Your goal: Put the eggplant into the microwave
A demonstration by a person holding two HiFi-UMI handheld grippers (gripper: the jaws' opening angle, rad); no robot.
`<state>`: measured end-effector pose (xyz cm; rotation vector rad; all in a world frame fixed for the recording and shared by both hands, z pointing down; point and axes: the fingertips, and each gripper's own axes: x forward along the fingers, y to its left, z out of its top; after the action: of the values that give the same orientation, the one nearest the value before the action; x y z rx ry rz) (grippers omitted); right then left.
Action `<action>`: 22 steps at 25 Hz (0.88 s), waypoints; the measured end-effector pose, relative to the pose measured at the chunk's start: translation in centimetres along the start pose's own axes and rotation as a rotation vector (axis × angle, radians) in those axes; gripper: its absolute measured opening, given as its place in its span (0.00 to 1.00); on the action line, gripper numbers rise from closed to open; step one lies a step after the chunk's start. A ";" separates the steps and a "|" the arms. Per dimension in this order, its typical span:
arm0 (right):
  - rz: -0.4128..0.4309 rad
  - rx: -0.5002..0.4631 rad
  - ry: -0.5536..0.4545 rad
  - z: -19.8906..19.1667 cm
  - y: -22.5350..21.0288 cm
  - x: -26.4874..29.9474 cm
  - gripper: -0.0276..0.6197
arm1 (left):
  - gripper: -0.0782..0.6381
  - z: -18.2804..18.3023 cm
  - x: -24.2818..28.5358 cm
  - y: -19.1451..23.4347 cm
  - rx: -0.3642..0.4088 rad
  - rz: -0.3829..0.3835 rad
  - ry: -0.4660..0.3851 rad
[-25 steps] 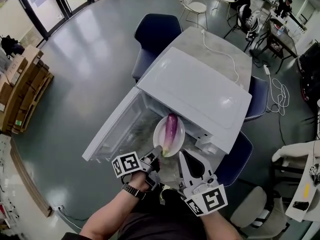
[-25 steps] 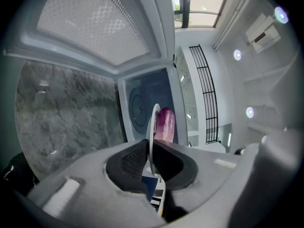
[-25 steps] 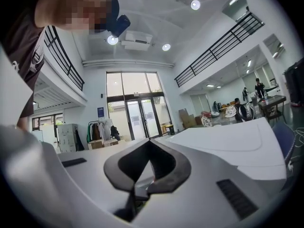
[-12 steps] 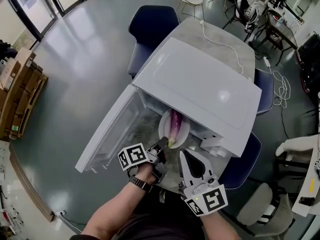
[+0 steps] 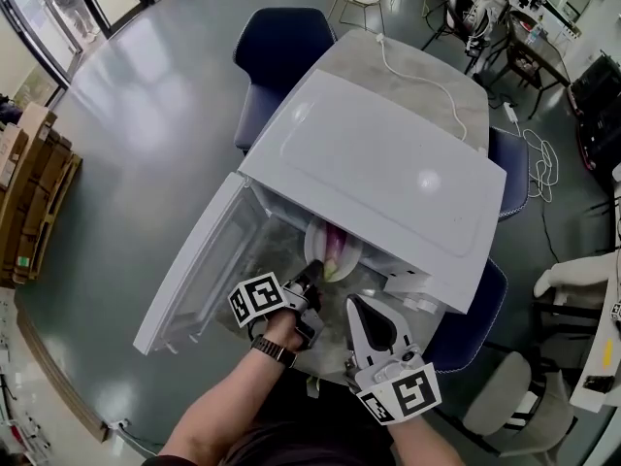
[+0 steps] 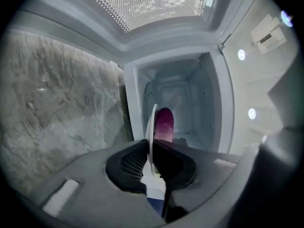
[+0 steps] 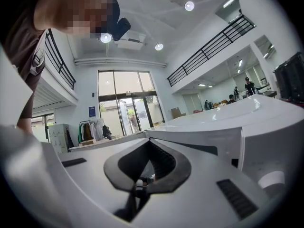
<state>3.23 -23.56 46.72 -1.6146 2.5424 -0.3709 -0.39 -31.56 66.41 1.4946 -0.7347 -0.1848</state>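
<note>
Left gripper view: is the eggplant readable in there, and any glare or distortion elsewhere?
Left gripper view: eggplant dim but distinct against the bluish cavity, dark fisheye rim. Head view: glare spots on the microwave top. Right gripper view: strong fisheye bend, otherwise sharp.

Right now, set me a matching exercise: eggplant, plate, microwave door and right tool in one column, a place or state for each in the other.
Things:
1. eggplant
2. plate
3. microwave door
4. right tool

Places or states:
A. swung wide open
B. shut, holding nothing
C. pinched at its rim by the left tool
D. lying on the plate

Pairs: 1-D, 2-C, 3-A, 4-B
</note>
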 end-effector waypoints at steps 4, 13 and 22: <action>-0.012 0.002 -0.005 -0.2 -0.5 0.4 0.04 | 0.14 0.4 1.0 0.3 -0.004 0.002 0.000; -0.004 0.003 0.000 -1.5 -1.0 1.9 0.04 | 0.14 1.3 3.1 0.0 0.007 -0.019 -0.019; 0.005 0.016 0.015 -2.6 -1.5 2.8 0.04 | 0.15 2.7 4.8 -1.1 0.099 -0.073 -0.048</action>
<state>2.72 -26.32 49.71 -1.6056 2.5471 -0.4038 2.20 -36.51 66.73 1.6172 -0.7375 -0.2432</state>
